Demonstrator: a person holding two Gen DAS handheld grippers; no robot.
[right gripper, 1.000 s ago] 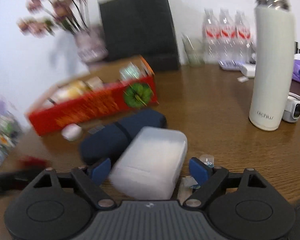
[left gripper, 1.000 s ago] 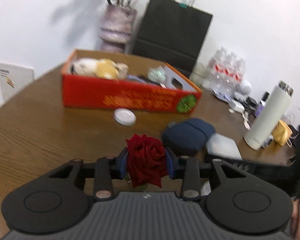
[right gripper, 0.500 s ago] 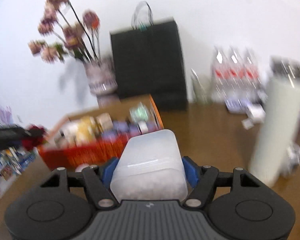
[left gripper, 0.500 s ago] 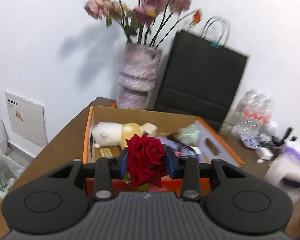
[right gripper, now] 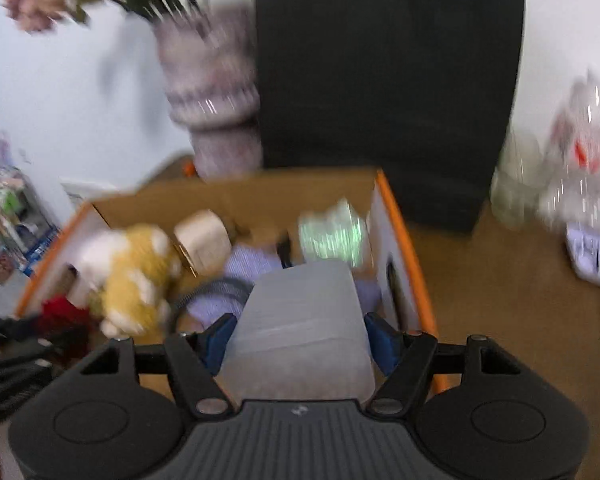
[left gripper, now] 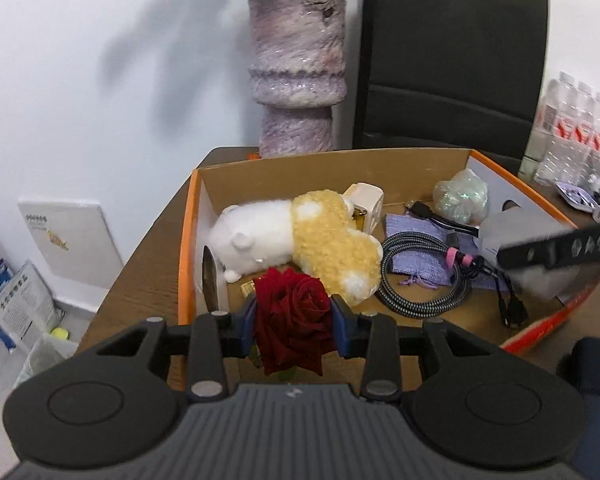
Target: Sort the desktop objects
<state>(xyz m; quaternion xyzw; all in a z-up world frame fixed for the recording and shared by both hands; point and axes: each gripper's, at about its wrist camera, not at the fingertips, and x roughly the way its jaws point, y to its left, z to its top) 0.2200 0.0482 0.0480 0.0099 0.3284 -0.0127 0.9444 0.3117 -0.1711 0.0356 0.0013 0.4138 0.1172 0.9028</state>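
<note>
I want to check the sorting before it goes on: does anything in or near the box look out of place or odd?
Nothing looks spilled or broken. The plush toy lies on its side in the orange box, and the braided cable is loosely coiled over a purple cloth.

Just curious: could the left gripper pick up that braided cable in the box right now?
Probably not: the left gripper is shut on the red rose, so nothing is free for the braided cable.

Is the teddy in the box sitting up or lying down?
Lying down. The white and yellow plush toy lies on its side across the floor of the orange cardboard box, its head toward the box's left wall.
</note>
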